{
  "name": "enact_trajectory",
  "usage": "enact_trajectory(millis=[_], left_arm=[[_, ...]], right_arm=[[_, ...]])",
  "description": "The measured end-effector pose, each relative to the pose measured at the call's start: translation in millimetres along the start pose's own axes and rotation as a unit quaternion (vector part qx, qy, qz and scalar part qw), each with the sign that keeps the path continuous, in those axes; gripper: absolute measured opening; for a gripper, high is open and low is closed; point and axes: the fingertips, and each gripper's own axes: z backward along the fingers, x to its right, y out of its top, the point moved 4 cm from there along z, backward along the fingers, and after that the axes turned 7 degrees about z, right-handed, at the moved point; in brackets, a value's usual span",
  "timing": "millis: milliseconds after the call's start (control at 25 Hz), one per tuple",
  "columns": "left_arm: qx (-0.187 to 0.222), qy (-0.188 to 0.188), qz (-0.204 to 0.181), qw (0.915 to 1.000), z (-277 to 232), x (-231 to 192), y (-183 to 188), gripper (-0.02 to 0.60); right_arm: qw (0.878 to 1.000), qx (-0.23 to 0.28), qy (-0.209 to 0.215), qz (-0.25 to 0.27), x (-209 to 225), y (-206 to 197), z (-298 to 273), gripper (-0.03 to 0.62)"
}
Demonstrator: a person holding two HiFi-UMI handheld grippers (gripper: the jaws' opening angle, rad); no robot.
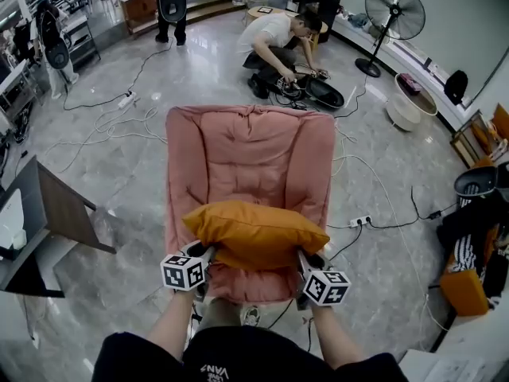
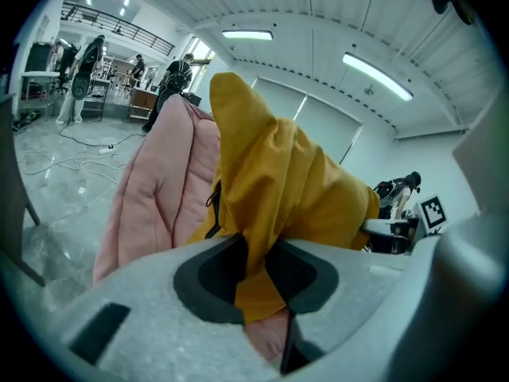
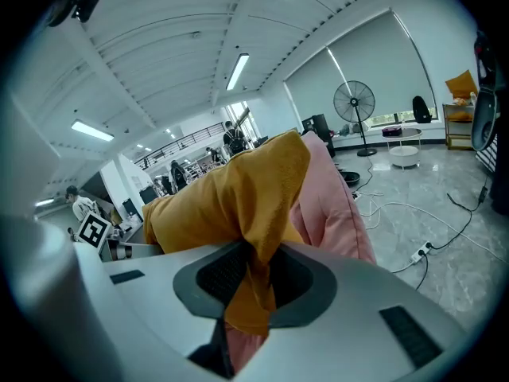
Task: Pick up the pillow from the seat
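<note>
The orange pillow lies just toward 6 o'clock of the head view's centre, across the front of the pink padded chair, whose back stretches away toward 12 o'clock. From here you cannot tell whether its underside touches the seat. The left gripper has the pillow's 9 o'clock end. In the left gripper view its jaws are nearly together, and a fold of orange fabric is pinched between the dark pads. The right gripper has the 3 o'clock end in the same way, with its jaws narrowed onto a bunched corner of the cover and pink upholstery behind. A dark zip pull shows on the pillow's seam in the left gripper view. Each gripper carries a marker cube with black-and-white square patterns and no readable words. The only writing is white lettering on the person's black shirt at 6 o'clock, upside down and cut off, seemingly "VAN". At 12 o'clock a person crouches on the grey floor, a standing fan is at 1 o'clock, and a white power strip lies toward 3 o'clock.
</note>
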Motion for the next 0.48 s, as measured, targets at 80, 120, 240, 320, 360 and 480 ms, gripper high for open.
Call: enact_trajectory(millis=[80, 120, 240, 320, 360, 480], left_arm=[[0.003, 0.006, -0.01, 0.9999, 11, 5, -2, 0.085], [0.004, 0.01, -0.017, 0.9998, 16, 7, -3, 0.083], [0.008, 0.019, -0.032, 0.9993, 32, 13, -4, 0.081], [0.012, 0.025, -0.04, 0.9988, 41, 19, -6, 0.08], [0.012, 0.027, -0.045, 0.9985, 45, 23, -7, 0.08], [0.015, 0.028, -0.063, 0.9975, 57, 33, -7, 0.074]], right_arm=[[1.0, 0.002, 0.005, 0.004, -6, 0, 9, 0.083], [1.0, 0.004, 0.007, 0.006, -9, 1, 13, 0.083], [1.0, 0.006, 0.013, 0.016, -19, 2, 26, 0.08], [1.0, 0.008, 0.016, 0.021, -22, 3, 36, 0.078], [1.0, 0.009, 0.017, 0.023, -23, 3, 41, 0.077], [0.999, 0.011, 0.019, 0.025, -26, 4, 54, 0.077]])
